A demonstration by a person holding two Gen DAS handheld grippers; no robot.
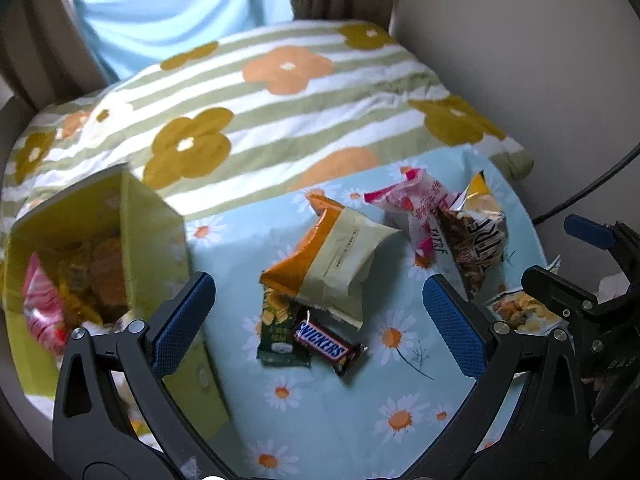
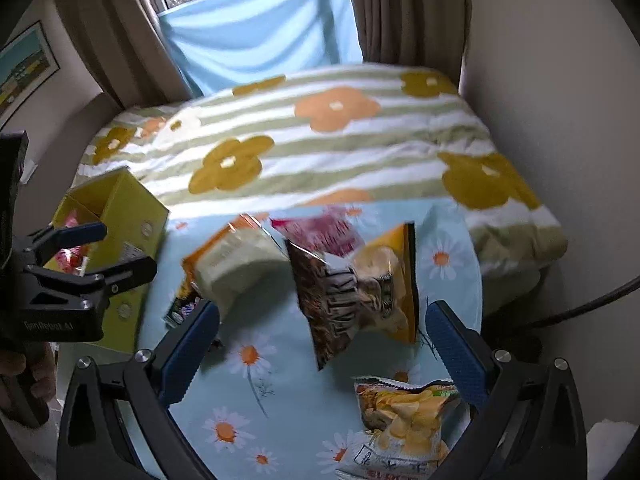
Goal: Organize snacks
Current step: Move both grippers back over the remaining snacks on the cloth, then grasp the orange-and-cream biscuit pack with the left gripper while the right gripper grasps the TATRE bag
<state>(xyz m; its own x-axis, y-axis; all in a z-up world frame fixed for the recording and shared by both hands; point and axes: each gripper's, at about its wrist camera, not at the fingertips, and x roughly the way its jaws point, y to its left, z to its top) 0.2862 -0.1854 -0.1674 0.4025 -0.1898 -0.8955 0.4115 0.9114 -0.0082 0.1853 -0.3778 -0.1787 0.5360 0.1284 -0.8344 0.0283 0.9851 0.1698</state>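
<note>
I have both grippers hanging over the light blue daisy-print cloth that carries the snacks. My left gripper has its blue-padded jaws spread wide and empty, with the brown Snickers bar lying flat on the cloth between them. The bar touches a dark green snack packet, and the lower edge of an orange and cream pillow-shaped packet lies over the green one.

To the left stands the open yellow-green cardboard box, with a pink wrapper and other yellowish packets inside; I cannot tell exactly what they are.

My right gripper is also wide open and holds nothing. Ahead of it, a crumpled brown and yellow chip bag lies on the cloth, with a pink and white packet just behind and touching it. Nearer, low between the jaws, lies a yellow chip bag with a printed picture of crisps.

Behind the cloth is a green-striped quilt with orange and mustard flowers, then a pale blue sheet hanging between brown curtains.
</note>
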